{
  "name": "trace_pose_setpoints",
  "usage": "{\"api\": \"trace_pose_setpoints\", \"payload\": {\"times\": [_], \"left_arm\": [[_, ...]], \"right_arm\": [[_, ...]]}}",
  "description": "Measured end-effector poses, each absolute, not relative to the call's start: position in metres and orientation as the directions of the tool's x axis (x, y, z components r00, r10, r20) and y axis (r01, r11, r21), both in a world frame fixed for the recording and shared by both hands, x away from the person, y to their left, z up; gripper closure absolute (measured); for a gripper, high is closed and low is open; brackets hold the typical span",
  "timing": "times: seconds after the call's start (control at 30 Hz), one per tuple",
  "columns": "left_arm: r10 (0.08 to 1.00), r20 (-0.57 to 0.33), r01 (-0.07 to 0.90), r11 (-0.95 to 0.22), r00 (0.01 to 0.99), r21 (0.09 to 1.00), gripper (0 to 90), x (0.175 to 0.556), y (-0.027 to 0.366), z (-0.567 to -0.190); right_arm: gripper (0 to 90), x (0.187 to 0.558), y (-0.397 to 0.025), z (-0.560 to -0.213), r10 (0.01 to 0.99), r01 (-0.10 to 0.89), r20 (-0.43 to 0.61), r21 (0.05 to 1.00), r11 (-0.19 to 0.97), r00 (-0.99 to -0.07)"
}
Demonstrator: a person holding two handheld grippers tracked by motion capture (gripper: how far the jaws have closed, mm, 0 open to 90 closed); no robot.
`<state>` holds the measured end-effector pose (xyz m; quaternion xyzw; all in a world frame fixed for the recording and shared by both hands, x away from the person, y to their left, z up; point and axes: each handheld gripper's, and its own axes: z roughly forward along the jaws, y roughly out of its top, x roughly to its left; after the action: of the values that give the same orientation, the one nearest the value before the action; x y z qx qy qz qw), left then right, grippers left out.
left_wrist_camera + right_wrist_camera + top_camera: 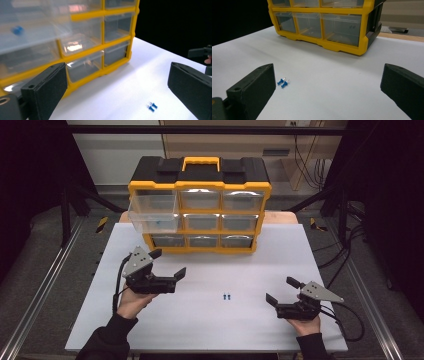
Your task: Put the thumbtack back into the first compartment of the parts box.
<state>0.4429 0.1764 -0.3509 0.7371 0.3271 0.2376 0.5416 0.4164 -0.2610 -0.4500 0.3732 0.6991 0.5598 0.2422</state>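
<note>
Both grippers, left gripper (168,263) and right gripper (283,291), hold jaws wide apart, empty, flanking two blue pushpins (227,296) on table (200,320), ready to pick them for the pulled-out drawer (152,221) of organizer (200,210)

Even overhead light falls on the matte white tabletop (200,320), while the surroundings sink into darkness. Glare streaks the clear plastic drawers of the yellow-framed organizer cabinet (75,46). Both gripper views blur softly close to their own jaws.
</note>
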Motion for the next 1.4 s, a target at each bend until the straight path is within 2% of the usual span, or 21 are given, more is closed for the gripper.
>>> {"api": "trace_pose_setpoints", "payload": {"times": [0.9,1.27,1.37,1.4], "left_arm": [[0.691,-0.032,0.373,-0.35,0.722,0.859,3.9,0.462,0.082,-0.437],[0.701,-0.022,0.407,-0.388,0.713,0.827,9.8,0.469,0.062,-0.458],[0.702,-0.03,0.436,-0.407,0.711,0.803,12.9,0.47,0.057,-0.463],[0.718,-0.051,0.478,-0.408,0.695,0.778,14.5,0.467,0.057,-0.464]], "right_arm": [[0.6,0.416,-0.26,-0.45,0.789,0.251,0.089,0.964,0.085,-0.608],[0.5,0.417,-0.261,-0.45,0.793,0.246,0.076,0.965,0.095,-0.605],[0.6,0.416,-0.261,-0.449,0.79,0.253,0.095,0.964,0.079,-0.606],[0.6,0.416,-0.261,-0.449,0.789,0.253,0.095,0.964,0.079,-0.607]]}}
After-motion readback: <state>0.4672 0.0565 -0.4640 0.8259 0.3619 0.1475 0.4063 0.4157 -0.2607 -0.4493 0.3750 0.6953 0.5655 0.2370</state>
